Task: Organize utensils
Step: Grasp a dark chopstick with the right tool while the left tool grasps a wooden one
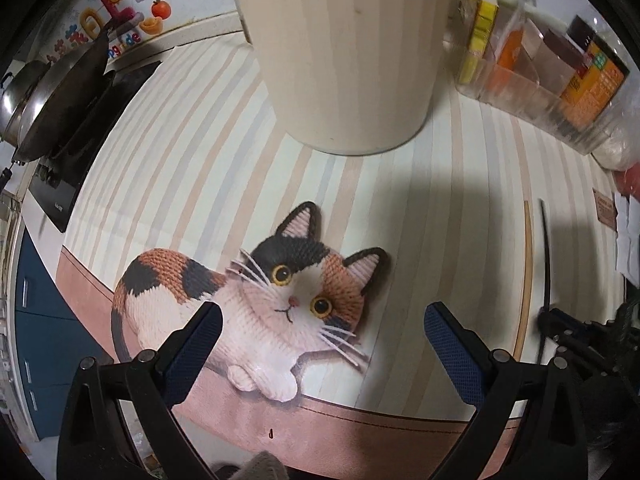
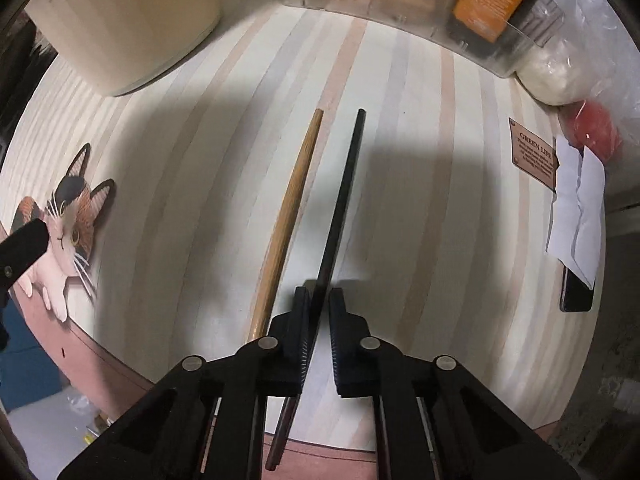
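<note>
On a pale striped table mat (image 1: 400, 216) printed with a knitted calico cat (image 1: 256, 304), the black left gripper (image 1: 322, 322) hangs over the cat picture with its blue-padded fingers (image 1: 452, 352) spread wide and nothing between them. At the far left of its view, a dark wok (image 1: 68, 96) sits on a black stove (image 1: 80, 160). Straight ahead stands a tall cream cylindrical utensil holder (image 1: 344, 52), upright on the mat. To the right of it, a clear plastic bin (image 1: 532, 100) holds orange and yellow packets.

Further right lie the utensils: a light wooden chopstick (image 2: 288, 216) flat on the mat, and just beside it a black chopstick (image 2: 340, 200) running almost parallel, the two apart. The black right gripper (image 2: 319, 296) straddles the black chopstick near its lower end, the fingers drawn narrow around it; the left finger appears to touch the stick, while a slim gap shows at the right one, so a firm grip cannot be confirmed. At the mat's right edge sit a brown printed label (image 2: 534, 154), a folded white paper (image 2: 578, 212) and a dark phone (image 2: 576, 292).
</note>
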Demonstrator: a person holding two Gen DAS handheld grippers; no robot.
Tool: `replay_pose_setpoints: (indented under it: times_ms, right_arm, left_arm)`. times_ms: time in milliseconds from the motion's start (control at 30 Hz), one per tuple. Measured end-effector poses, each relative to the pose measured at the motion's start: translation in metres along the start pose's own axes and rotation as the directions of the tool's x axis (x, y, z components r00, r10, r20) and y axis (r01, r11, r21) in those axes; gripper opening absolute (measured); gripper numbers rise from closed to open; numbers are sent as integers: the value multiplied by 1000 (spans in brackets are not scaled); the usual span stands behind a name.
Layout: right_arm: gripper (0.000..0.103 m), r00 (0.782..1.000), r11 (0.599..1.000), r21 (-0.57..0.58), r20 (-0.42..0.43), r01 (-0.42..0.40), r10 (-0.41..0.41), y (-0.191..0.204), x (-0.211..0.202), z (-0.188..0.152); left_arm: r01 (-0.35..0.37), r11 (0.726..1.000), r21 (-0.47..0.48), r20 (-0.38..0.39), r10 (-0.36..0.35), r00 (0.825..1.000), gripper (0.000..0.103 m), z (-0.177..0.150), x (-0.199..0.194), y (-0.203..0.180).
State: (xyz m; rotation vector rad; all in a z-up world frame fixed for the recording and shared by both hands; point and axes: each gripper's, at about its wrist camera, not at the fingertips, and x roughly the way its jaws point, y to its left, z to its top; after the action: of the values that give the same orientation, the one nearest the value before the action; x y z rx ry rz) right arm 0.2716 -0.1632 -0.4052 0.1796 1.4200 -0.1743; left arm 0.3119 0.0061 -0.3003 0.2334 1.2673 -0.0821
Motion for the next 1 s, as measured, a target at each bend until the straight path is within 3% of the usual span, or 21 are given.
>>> replay_pose_setpoints:
  times_ms: [367,533,567,633,667,733,800,867,900,1000]
  right_arm:
    - [6,999,977,215,-54,14,-3,-119,0,-27]
    - [6,998,958,285,-50,-10,25,-161,-2,-39]
    - [6,998,956,291,-45,-18,33,-166,-2,-40]
    - [6,998,953,300,-40,-32,46,-176,-3,-43]
    - [6,998,953,301,-41,-31,45,-182,-3,-43]
    - [6,998,954,299,-44,-21,35,-181,-4,-41]
    - [6,999,958,287,-49,-1,16,-173,-5,-40]
    - [6,998,963,267,-56,25,-10,-158,-5,-33]
    - [6,998,966,256,-59,33,-18,-149,-6,-29]
    - [6,996,971,234,-60,-54,70,-113,0,-18]
  left_arm:
    - [105,979,177,-51,-97,994,103,-6,10,-97]
    - [93,958,273,-45,-84,995,102,-3,20,-140]
    - [94,953,289,-46,-85,995,97,-3,22,-147]
    - [94,944,315,-55,-81,995,78,-3,27,-158]
    - [88,942,323,-62,-72,996,62,-3,30,-161]
    - [98,944,316,-52,-86,995,46,-2,31,-162]
    - [149,944,293,-65,-136,989,15,0,32,-159]
    - [161,950,268,-76,-145,986,5,0,34,-153]
    - [149,957,250,-73,-135,988,5,0,35,-145]
    - [143,975,172,-87,-129,988,5,-1,39,-111]
